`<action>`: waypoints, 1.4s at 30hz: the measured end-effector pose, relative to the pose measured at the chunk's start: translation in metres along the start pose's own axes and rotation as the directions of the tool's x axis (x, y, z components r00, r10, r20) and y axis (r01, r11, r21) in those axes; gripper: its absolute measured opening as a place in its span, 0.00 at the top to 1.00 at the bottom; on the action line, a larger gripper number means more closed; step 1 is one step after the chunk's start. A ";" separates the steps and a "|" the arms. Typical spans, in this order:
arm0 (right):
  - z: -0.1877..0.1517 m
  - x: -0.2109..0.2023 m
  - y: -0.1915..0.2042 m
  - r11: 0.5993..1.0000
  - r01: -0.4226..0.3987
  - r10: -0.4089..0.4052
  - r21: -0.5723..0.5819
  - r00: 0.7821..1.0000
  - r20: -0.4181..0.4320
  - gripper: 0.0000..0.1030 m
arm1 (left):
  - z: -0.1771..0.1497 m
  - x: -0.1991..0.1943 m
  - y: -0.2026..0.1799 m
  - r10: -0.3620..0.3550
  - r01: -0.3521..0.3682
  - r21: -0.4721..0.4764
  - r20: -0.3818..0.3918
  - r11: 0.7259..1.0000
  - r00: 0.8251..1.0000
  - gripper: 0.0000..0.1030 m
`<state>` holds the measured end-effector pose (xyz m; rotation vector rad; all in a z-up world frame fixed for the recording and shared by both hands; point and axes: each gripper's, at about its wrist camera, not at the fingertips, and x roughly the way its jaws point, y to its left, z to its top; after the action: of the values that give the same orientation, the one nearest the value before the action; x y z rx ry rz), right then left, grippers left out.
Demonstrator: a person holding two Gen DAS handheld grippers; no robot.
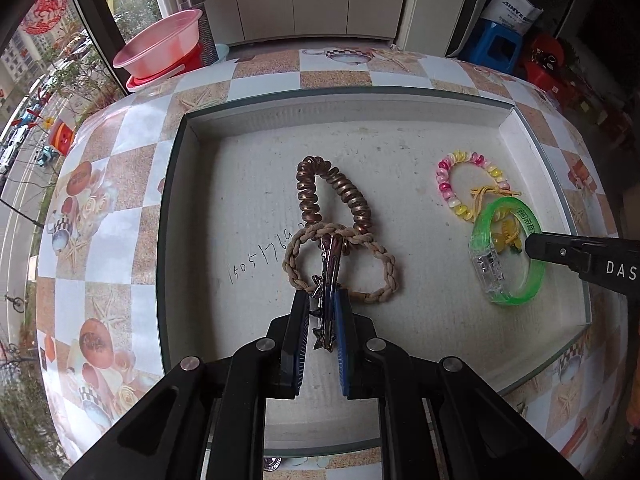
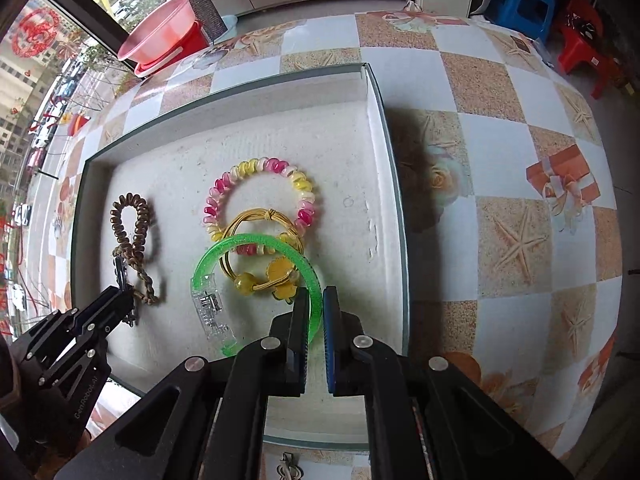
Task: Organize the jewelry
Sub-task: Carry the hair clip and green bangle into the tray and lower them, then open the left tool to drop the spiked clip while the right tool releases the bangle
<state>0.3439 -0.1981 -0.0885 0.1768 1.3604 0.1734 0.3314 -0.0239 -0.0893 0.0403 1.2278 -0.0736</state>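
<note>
A shallow white tray (image 1: pixel 516 136) lies on the checkered table. My left gripper (image 1: pixel 323 298) is shut on a metal hair clip (image 1: pixel 329 276) with small stars, whose tip lies over a beige braided band (image 1: pixel 384 280) and a brown coil hair tie (image 1: pixel 320 188). My right gripper (image 2: pixel 316 300) is shut on the rim of a green translucent bangle (image 2: pixel 224 252). Inside the bangle lies a gold elastic with yellow flower beads (image 2: pixel 276 276), overlapping a pink-and-yellow coil tie (image 2: pixel 224 188). The right gripper also shows in the left wrist view (image 1: pixel 536 246).
The tray's rim (image 2: pixel 384 128) stands on a tiled tablecloth (image 2: pixel 500 128). A pink basin (image 1: pixel 160 44) on a red tub sits beyond the table's far left. Blue and red stools (image 2: pixel 528 4) stand at the far right. Handwritten digits (image 1: pixel 260 256) mark the tray floor.
</note>
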 end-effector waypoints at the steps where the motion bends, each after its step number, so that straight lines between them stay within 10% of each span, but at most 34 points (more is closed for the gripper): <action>1: 0.002 0.000 0.000 1.000 0.003 -0.003 -0.002 1.000 0.004 0.93 | 0.003 0.001 0.000 0.005 -0.005 -0.004 0.005 1.000 1.000 0.75; 16: 0.007 0.003 -0.004 1.000 -0.026 0.026 0.005 1.000 -0.014 0.88 | 0.004 -0.004 -0.006 0.077 -0.077 0.023 0.034 0.997 0.996 0.75; 20: 0.003 -0.003 -0.006 0.999 -0.042 0.042 0.014 0.999 0.000 0.51 | 0.005 -0.006 -0.005 0.058 -0.059 0.019 0.026 0.998 0.998 0.75; 34: -0.011 -0.050 -0.003 0.993 -0.115 0.111 0.040 0.991 0.080 0.51 | 0.001 -0.040 -0.002 0.031 -0.033 0.021 0.092 0.999 0.995 0.75; 36: -0.016 -0.057 -0.002 0.991 -0.124 0.120 0.042 0.989 0.090 0.50 | -0.001 -0.046 0.001 0.032 -0.033 0.013 0.098 0.999 0.995 0.39; 37: -0.019 -0.059 -0.001 0.991 -0.129 0.124 0.042 0.988 0.094 0.50 | -0.003 -0.051 0.003 0.041 -0.041 -0.001 0.111 0.999 0.993 0.00; 42: -0.033 -0.073 0.002 0.989 -0.143 0.138 0.040 0.985 0.105 0.49 | -0.016 -0.072 0.012 0.050 -0.047 -0.027 0.158 0.999 0.986 0.00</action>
<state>0.2969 -0.2117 -0.0255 0.3183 1.2512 0.2471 0.2935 -0.0085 -0.0265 0.0433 1.0681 -0.0196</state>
